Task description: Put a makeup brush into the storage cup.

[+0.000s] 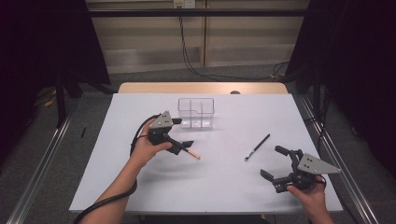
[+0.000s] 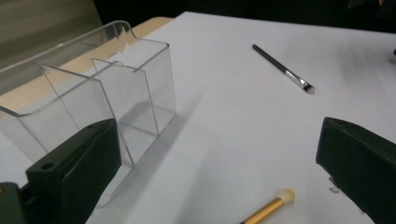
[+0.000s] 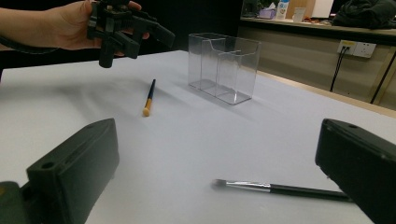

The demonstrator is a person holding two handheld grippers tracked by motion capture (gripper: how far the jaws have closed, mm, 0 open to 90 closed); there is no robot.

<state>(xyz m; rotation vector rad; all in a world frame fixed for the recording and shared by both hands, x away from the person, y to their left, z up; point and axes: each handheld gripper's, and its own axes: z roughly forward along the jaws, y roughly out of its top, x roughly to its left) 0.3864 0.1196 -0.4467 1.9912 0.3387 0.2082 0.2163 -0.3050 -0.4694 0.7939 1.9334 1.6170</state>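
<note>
A gold-handled brush with a cream tip lies on the white table; its tip shows low between my left jaws. My left gripper hovers open just above that brush, holding nothing, with a clear divided organizer right behind it. The organizer stands close at the left in the left gripper view. A thin black brush lies at centre right. My right gripper is open near the front right edge, and the black brush lies just ahead of its jaws.
The right gripper view looks across the table to the gold brush, the organizer and the raised left gripper in a hand. A wooden table edge runs behind the white surface. Dark curtains flank both sides.
</note>
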